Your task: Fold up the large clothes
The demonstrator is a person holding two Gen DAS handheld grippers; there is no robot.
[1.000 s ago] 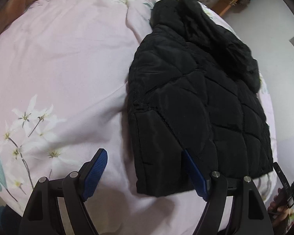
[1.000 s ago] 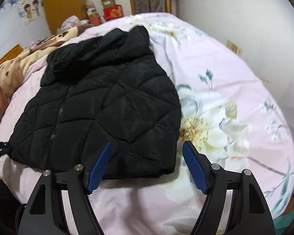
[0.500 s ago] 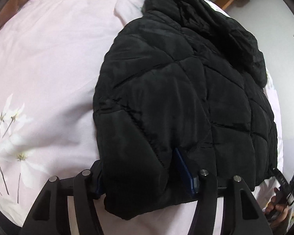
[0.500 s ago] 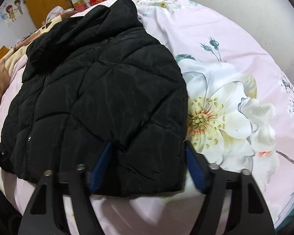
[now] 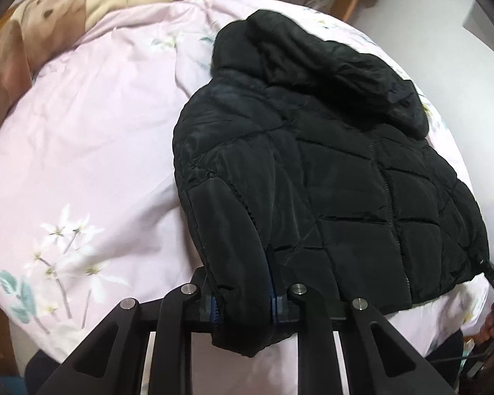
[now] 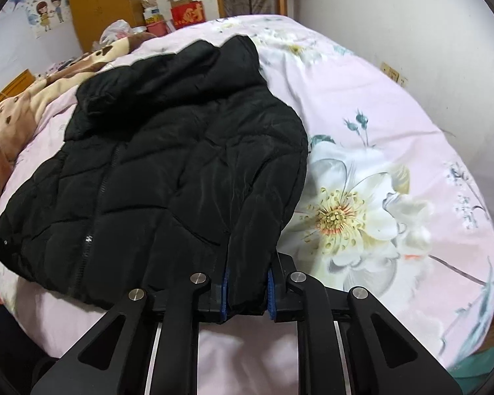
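Reaching low over the near edge of the bed, the left gripper has its blue pads pinched tight on a bunched fold at the hem corner of the black quilted jacket, which lies zipped on the pink floral bedspread, hood far, hem near. From the right wrist, the right gripper is likewise clamped on the opposite hem corner, perhaps a sleeve end; the jacket's long axis runs away toward the brown blanket.
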